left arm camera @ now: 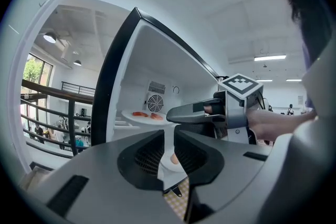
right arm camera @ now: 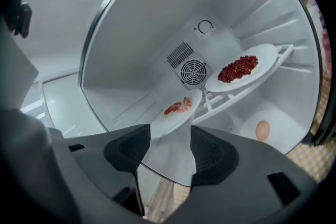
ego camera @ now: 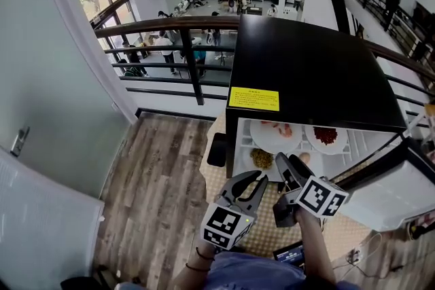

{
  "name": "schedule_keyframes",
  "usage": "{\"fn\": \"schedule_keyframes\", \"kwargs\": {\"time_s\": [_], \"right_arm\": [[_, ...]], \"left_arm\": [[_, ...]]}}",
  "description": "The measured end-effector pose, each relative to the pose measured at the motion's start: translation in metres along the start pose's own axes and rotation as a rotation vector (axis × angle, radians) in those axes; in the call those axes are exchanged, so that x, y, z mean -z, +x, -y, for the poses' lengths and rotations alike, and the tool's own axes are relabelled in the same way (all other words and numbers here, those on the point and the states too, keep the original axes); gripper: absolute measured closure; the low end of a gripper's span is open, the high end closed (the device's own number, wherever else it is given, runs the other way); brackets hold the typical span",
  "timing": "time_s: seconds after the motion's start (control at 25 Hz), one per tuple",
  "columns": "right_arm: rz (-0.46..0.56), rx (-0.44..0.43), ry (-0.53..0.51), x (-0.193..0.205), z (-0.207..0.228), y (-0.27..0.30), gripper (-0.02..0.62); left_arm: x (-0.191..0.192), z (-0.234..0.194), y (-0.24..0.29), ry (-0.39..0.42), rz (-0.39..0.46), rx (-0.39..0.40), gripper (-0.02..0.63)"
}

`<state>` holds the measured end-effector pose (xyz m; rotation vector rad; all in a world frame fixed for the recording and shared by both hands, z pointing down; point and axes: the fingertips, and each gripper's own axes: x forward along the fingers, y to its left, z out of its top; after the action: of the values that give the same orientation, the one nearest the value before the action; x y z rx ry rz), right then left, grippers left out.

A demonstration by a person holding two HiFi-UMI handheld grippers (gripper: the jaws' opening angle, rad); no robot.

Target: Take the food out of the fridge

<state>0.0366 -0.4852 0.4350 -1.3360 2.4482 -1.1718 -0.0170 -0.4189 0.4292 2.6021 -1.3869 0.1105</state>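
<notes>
Inside the open fridge (ego camera: 312, 71), the shelf (right arm camera: 226, 102) holds a shrimp plate (right arm camera: 176, 110) and a plate of red food (right arm camera: 239, 70); an egg (right arm camera: 262, 129) lies below. Left claw (left arm camera: 168, 152) is clenched empty, right claw (right arm camera: 170, 136) released.

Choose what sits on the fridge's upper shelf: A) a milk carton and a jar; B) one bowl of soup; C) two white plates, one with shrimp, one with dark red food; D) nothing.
C: the right gripper view shows the shrimp plate and the red-food plate side by side on the upper shelf.
</notes>
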Motion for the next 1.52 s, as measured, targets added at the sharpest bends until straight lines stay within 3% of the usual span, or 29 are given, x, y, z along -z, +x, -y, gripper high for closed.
{"fn": "schedule_keyframes", "kwargs": {"time_s": [0.16,0.4,0.56,0.64,0.84,1.08,1.32,1.52], "right_arm": [[0.021,0.009,0.136,-0.003,0.004,0.013,0.365],[0.013,0.028,0.163,-0.002,0.007,0.022,0.369],[0.024,0.003,0.216,-0.002,0.007,0.017,0.429],[0.031,-0.006,0.238,-0.003,0.006,0.014,0.492],[0.037,-0.022,0.276,0.0,0.006,0.005,0.506],[0.03,-0.048,0.314,0.004,0.01,-0.008,0.515],[0.015,-0.082,0.35,0.006,0.01,-0.02,0.524],[-0.001,-0.123,0.39,0.007,0.012,-0.031,0.534]], "left_arm": [[0.001,-0.006,0.002,-0.007,-0.001,-0.003,0.554],[0.006,-0.008,-0.001,-0.017,-0.011,-0.006,0.554],[0.009,-0.009,-0.004,-0.017,-0.024,-0.013,0.541],[0.009,-0.009,-0.005,-0.024,-0.022,-0.014,0.54],[0.01,-0.004,-0.008,-0.043,-0.023,-0.007,0.515],[0.02,0.004,0.0,-0.129,-0.057,0.062,0.425],[0.013,-0.008,0.012,-0.225,-0.021,0.05,0.406],[0.013,-0.003,0.021,-0.274,-0.038,0.111,0.374]]}}
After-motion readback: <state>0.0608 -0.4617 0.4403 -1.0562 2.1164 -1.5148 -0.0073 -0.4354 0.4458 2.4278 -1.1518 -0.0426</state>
